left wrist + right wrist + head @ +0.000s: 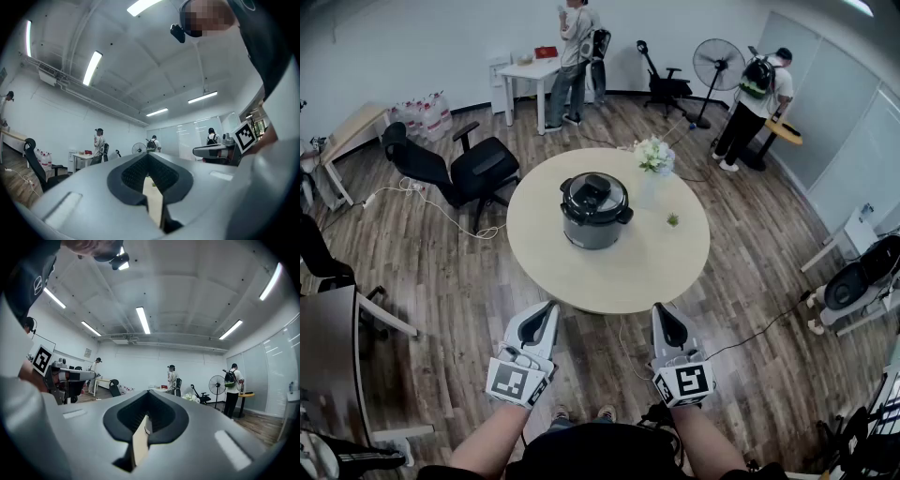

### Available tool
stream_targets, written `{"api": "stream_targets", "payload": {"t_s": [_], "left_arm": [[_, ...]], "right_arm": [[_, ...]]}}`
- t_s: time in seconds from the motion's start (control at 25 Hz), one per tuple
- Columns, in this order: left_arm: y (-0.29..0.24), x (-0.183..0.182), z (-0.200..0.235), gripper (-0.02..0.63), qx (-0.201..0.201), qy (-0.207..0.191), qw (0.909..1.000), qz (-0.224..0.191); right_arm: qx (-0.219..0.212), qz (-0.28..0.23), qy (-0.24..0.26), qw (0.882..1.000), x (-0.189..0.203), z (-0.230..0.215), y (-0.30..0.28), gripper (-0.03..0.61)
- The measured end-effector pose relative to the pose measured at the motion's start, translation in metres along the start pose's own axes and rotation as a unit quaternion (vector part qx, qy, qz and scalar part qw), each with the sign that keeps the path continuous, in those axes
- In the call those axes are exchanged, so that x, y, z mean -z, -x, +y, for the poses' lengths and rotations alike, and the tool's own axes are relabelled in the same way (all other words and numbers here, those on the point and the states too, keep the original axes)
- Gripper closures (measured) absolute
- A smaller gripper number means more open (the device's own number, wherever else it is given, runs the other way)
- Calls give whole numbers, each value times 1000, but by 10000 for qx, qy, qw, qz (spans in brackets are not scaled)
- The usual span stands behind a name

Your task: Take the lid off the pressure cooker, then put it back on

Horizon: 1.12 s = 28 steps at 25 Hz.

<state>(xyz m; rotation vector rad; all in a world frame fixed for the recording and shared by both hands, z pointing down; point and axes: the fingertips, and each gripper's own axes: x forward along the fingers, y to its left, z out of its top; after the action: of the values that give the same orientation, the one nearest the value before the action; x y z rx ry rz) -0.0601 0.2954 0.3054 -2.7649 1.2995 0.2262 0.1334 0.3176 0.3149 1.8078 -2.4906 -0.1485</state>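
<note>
Currently you're hovering left gripper (542, 323) and right gripper (668, 323), fingers (136, 174) together, short of the dark-grey lidded pressure cooker (595, 211) ahead.

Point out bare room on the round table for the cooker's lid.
The widest bare patch is the near part of the round beige table, between the dark grey pressure cooker and the front edge. A narrower strip lies left of the cooker. The far right is crowded: a vase of white flowers and a small green item.
</note>
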Motion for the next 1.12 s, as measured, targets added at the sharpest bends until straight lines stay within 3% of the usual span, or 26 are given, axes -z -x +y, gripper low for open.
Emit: {"api": "stream_targets", "payload": {"t_s": [0.36, 0.76, 0.8, 0.84, 1.0, 1.08, 1.12], "left_arm": [[5, 6, -8, 614, -28, 135, 9999, 84], [5, 5, -12, 614, -93, 219, 9997, 53], [7, 5, -12, 614, -111, 233, 9996, 65], [8, 6, -12, 614, -137, 256, 9995, 78], [13, 10, -9, 614, -266, 416, 9988, 41], [10, 13, -12, 600, -86, 496, 9987, -33], [6, 17, -15, 332, 56, 524, 9986, -14]], "right_arm": [[-114, 70, -135, 9998, 4, 3, 4, 574], [-369, -238, -178, 9989, 3, -3, 9, 569], [-412, -373, -165, 9983, -1, -3, 9, 464], [-455, -448, -150, 9978, -3, -2, 8, 6], [-554, -374, -141, 9977, -4, -2, 7, -18], [-562, -354, -271, 9974, -3, -6, 7, -18], [-574, -342, -295, 9973, -2, -7, 7, -18]]}}
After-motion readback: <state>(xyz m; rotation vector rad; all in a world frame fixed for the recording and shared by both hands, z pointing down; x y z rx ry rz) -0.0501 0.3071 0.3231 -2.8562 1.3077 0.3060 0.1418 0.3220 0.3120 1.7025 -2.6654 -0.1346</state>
